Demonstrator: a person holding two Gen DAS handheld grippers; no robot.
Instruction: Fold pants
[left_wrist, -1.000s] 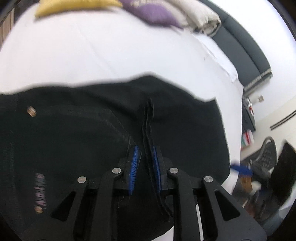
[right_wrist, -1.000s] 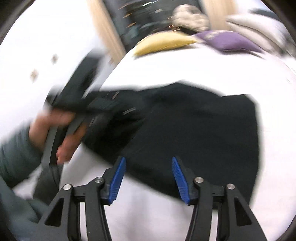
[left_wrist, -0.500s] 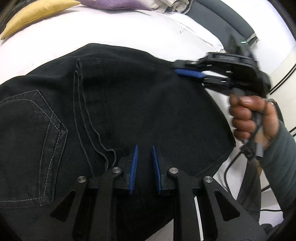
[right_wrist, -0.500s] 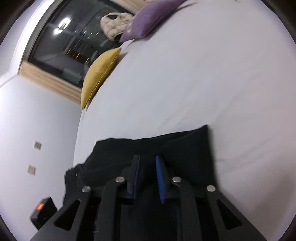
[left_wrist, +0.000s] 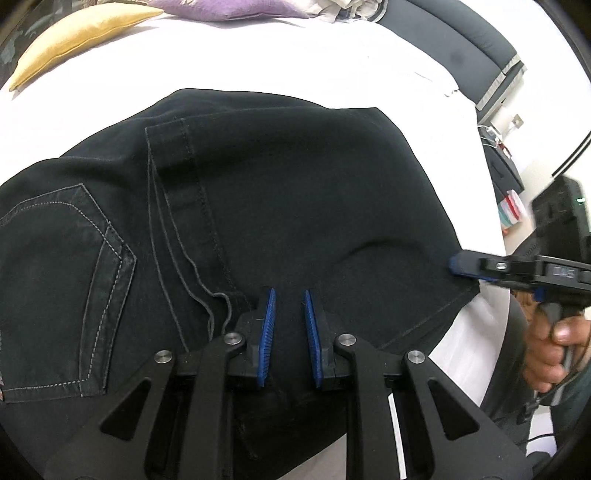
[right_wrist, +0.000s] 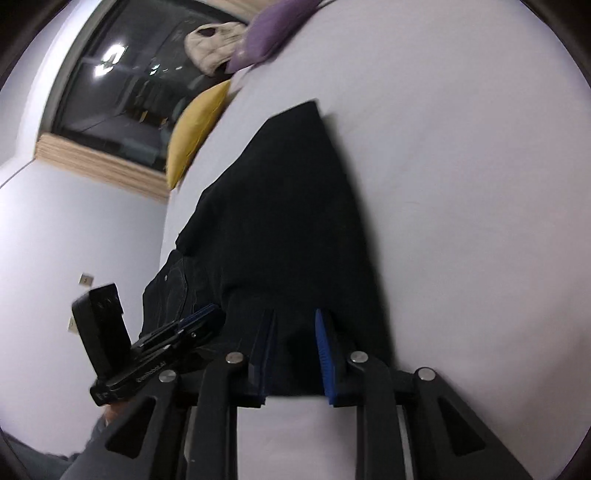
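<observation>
Black pants (left_wrist: 295, 184) lie folded on the white bed sheet (left_wrist: 258, 62), with a back pocket showing at the left. My left gripper (left_wrist: 289, 295) is shut on the near edge of the fabric, beside the crotch seam. My right gripper (right_wrist: 295, 314) is at the hem corner on the right and is rolled onto its side. Its jaws are opening slightly, and black cloth (right_wrist: 288, 221) still fills the gap between the pads. The left wrist view shows its blue tip (left_wrist: 458, 264) on the hem. The right wrist view shows the left gripper (right_wrist: 207, 314).
A yellow pillow (left_wrist: 81, 33) and a purple pillow (left_wrist: 229, 7) lie at the far side of the bed. A dark upholstered piece (left_wrist: 461, 48) runs along the far right. A person's hand (left_wrist: 550, 354) holds the right gripper off the bed's right edge. A dark window (right_wrist: 122, 85) is beyond.
The right gripper went from open above the pants to closed on cloth, then moved from the far edge to the near right hem corner, rolling sideways. The left gripper kept its hold and lowered the fabric.
</observation>
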